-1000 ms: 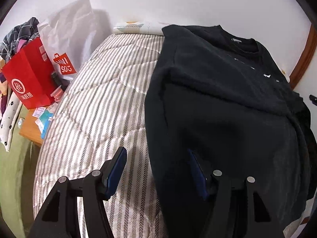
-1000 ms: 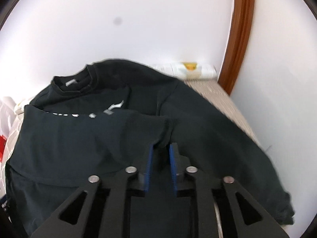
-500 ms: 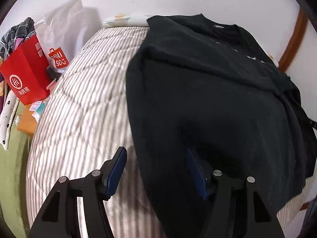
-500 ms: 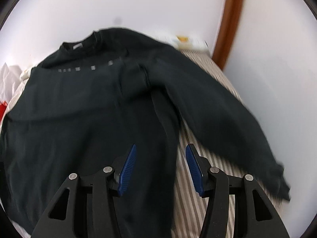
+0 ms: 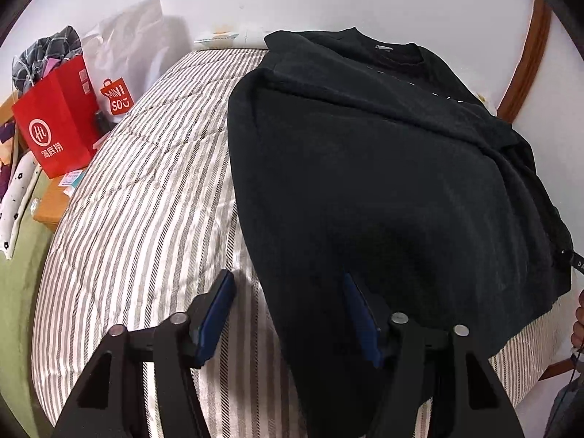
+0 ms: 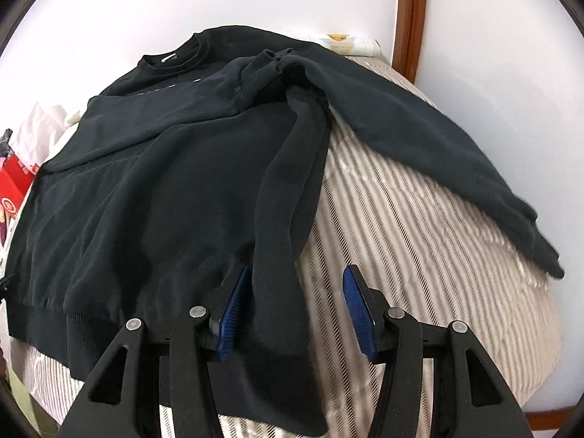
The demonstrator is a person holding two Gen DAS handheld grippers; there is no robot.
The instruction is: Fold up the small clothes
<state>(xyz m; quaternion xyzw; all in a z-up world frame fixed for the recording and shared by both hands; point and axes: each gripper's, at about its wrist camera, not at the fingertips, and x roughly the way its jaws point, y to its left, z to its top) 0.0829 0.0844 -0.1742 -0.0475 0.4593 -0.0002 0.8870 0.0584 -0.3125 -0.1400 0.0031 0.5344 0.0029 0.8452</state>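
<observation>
Black sweatshirt (image 5: 383,168) lies on the striped bedcover (image 5: 146,197), collar toward the white wall at the head of the bed, hem toward both grippers. Long axis runs collar to hem, along the length of the bed. It sits on the half of the bed nearer the brown wooden trim (image 6: 410,18).

Left gripper (image 5: 288,314): jaws spread wide, nothing between them. It hovers over the garment's left edge near the hem; one blue pad is over stripes, the other over black cloth.

Right gripper (image 6: 294,310): jaws also apart, gripping nothing. A folded-in strip of black fabric, probably a sleeve, runs down between the pads and on past them.

Left-wrist view only: red paper bag (image 5: 58,124) and white Miniso bag (image 5: 120,69) beside the bed, a heap of patterned clothes behind them, and a wooden side surface.

Right-wrist view only: the other sleeve (image 6: 438,153) stretched out diagonally across bare stripes toward the bed's right edge, cuff at the far end, and a bunched knot of fabric just below the collar (image 6: 175,54). The white object against the wall at the bed's head is too unclear to identify.
</observation>
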